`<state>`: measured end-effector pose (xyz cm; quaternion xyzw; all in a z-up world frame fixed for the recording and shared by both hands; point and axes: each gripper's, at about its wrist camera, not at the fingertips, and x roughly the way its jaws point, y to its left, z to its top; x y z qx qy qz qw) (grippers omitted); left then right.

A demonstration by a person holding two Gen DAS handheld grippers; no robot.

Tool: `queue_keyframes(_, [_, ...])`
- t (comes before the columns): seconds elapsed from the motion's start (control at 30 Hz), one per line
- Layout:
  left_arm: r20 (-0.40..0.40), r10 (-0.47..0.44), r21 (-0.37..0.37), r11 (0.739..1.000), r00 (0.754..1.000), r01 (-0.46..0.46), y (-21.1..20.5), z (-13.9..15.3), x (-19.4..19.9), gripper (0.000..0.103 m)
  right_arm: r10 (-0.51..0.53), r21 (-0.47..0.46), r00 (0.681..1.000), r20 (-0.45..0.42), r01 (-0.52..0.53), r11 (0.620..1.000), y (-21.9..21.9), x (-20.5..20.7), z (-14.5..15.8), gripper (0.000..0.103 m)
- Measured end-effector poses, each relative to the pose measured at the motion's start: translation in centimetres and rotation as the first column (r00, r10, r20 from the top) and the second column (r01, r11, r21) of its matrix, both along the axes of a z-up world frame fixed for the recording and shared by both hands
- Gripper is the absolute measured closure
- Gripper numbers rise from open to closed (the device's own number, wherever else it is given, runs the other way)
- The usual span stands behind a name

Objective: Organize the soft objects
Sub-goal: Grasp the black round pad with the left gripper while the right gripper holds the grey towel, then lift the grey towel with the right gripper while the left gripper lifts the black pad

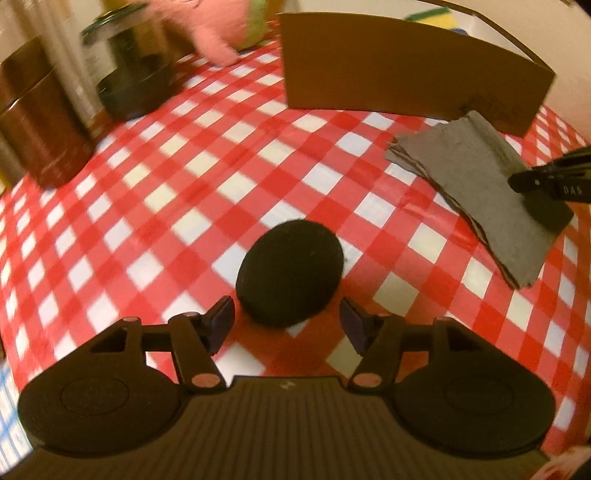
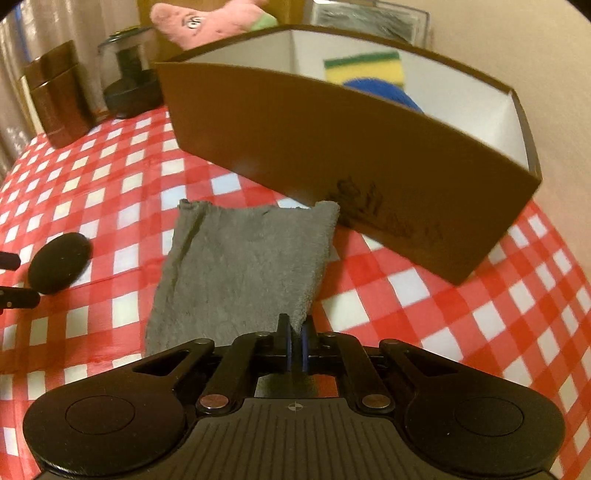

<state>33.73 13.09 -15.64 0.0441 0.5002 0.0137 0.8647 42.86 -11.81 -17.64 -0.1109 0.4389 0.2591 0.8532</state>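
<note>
Left gripper point(image 1: 287, 320): jaws wide, empty; round black felt pad point(image 1: 290, 272) just ahead
Right gripper point(image 2: 295, 341): jaws pinching fuzzy grey cloth point(image 2: 243, 266) corner
Worktop point(image 1: 184, 192): glossy red-white check; brown card box point(image 2: 332, 147)

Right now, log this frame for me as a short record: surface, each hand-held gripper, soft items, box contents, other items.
surface: red-and-white checked tablecloth
left hand-held gripper: open, just short of the black round pad, not touching it
right hand-held gripper: shut on the near edge of the grey cloth
box: brown cardboard box, holds a yellow-green sponge and a blue item
behind box: pink plush toy
other items: brown tin, dark jar
</note>
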Motion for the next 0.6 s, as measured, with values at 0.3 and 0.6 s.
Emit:
queue_keyframes(0.3, [0.005, -0.099, -0.041, 0.994, 0.995, 0.099, 1.2, -0.9, 2.5, 0.038, -0.016, 0.014, 1.000, -0.013, 0.016, 1.000, -0.4, 0.1, -0.1, 0.098])
queue_keyframes(0.6, [-0.014, -0.076, -0.072, 0.995, 0.997, 0.074, 1.3, -1.9, 3.8, 0.032, -0.067, 0.083, 0.996, -0.062, 0.072, 0.994, -1.5, 0.7, -0.1, 0.098])
